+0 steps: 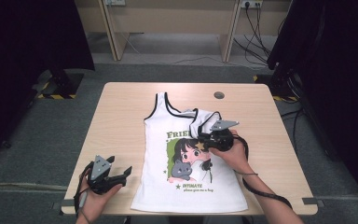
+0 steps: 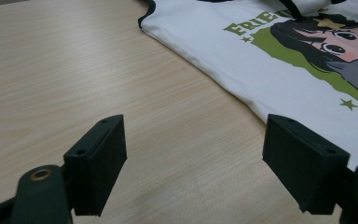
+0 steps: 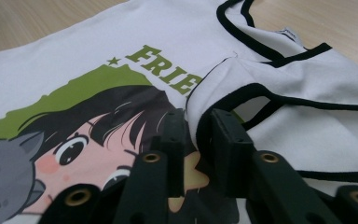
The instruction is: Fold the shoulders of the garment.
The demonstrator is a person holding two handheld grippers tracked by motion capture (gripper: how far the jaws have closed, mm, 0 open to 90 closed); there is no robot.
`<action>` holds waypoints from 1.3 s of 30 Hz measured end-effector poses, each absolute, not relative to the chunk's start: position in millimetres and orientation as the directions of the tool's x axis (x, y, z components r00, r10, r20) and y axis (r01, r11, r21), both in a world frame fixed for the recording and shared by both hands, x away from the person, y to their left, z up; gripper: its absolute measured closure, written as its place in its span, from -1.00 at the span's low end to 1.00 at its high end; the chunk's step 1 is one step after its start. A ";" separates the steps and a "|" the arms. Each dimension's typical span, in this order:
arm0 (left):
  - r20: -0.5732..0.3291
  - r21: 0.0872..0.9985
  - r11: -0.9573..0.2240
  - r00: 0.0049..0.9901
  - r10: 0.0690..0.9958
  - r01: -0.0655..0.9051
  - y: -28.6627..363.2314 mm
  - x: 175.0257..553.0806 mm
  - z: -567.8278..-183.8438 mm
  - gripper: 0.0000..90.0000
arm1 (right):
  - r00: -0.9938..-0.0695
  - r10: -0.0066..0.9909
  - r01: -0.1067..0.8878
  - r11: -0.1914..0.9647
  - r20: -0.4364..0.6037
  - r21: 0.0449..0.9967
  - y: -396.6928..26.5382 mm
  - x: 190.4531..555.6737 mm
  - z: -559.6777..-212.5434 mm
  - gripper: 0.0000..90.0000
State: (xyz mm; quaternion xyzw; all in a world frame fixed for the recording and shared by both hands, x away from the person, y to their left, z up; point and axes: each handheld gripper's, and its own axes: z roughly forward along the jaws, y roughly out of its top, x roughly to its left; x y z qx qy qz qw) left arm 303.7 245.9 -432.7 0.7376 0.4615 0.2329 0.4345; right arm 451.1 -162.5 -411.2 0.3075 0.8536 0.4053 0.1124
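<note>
- The white tank top (image 1: pixel 191 158) lies flat on the counter (image 1: pixel 121 107), print side up, hem toward the person. Its right shoulder strap (image 1: pixel 204 120) is folded over onto the chest, above the cartoon print (image 1: pixel 189 156).
- In the right gripper view, the folded strap (image 3: pixel 261 93) has a pinch of white cloth running down between the jaws of the right gripper (image 3: pixel 196 140). The gap there is narrow, and I cannot tell whether the pads truly press on the fabric or merely flank it.
- In the high view, the right gripper (image 1: pixel 204 140) sits over the middle of the shirt, just below the folded strap, with the hand behind it.
- The left gripper (image 1: pixel 123 173) rests on bare counter just beside the shirt's left edge, near the hem. In its own view the left gripper (image 2: pixel 193 163) has its jaws wide apart with nothing between them; the shirt's side edge (image 2: pixel 223 88) lies just ahead and to the right.
- Risks, as I judge them: a thin pinch may slip out and let the fold spring back unevenly.
- Pulling with one gripper while the other side is unpinned could drag the whole shirt across the counter.
- The jaws may catch both layers, creasing the print beneath.
</note>
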 end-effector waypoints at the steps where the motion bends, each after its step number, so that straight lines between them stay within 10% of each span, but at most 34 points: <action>1: -0.056 0.855 -0.198 0.465 0.883 0.479 245.9 303.7 -432.6 -0.53 | -0.781 0.622 0.435 0.471 0.061 0.767 -163.5 450.7 -409.4 0.41; 11: -0.057 0.855 -0.199 0.468 0.882 0.479 245.8 303.7 -432.7 -0.53 | -0.768 0.633 0.385 0.580 -0.099 0.718 -146.1 495.0 -396.6 0.20; 17: -0.050 0.856 -0.207 0.473 0.880 0.474 245.0 303.4 -432.6 -0.53 | -0.776 0.630 0.471 0.601 -0.020 0.646 -139.9 507.0 -409.7 0.82; 39: -0.040 0.852 -0.217 0.473 0.880 0.476 243.9 303.0 -432.5 -0.53 | -0.842 0.525 0.261 0.599 -0.126 0.757 -137.4 425.6 -382.1 0.86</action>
